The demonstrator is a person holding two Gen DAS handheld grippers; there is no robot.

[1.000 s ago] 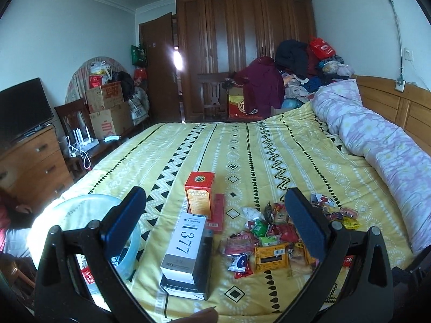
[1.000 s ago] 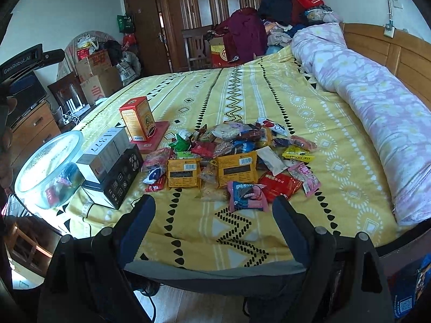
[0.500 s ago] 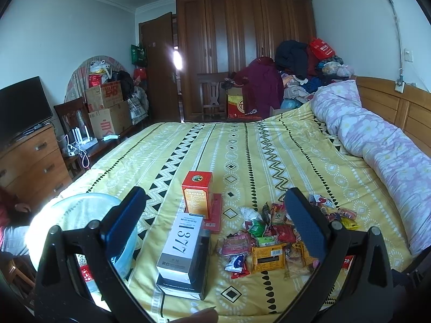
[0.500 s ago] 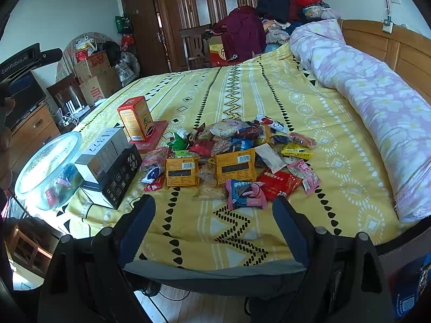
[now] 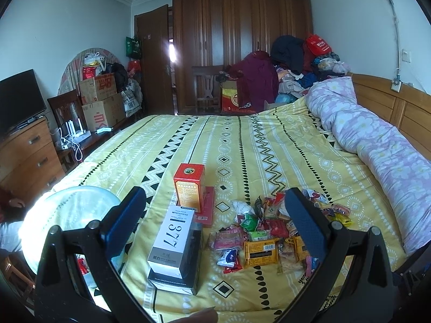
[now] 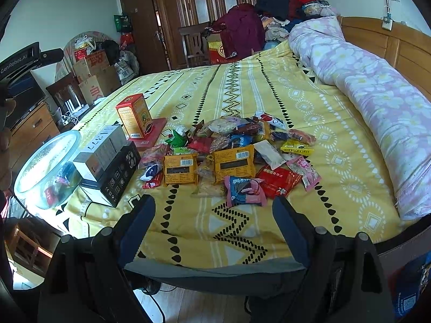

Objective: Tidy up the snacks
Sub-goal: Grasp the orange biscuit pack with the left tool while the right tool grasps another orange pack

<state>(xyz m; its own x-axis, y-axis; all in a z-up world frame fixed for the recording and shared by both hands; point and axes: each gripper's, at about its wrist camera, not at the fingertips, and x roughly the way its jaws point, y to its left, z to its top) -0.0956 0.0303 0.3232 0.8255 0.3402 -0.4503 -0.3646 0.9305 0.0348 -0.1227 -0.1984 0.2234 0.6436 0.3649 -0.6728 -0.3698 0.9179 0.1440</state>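
the bedspread (image 6: pixel 309 113) is soft matt yellow cloth with a printed pattern. the snack packets (image 6: pixel 231 156) are glossy crinkled plastic foil. the white box (image 5: pixel 172 242) and red box (image 5: pixel 190 188) are smooth cardboard. the bowl (image 6: pixel 45 169) is clear glossy plastic or glass. the headboard (image 6: pixel 377 40) and wardrobe (image 5: pixel 242 45) are varnished wood.

A white box (image 5: pixel 172 239) lying between the fingers of the left hand-held gripper (image 5: pixel 215 210) reads "1377" in large digits, with "Whitening" in small print at its far end. In the right wrist view, a black device (image 6: pixel 18 59) at the far left edge carries "GenRobot.AI". Print on the snack packets is too small to read.
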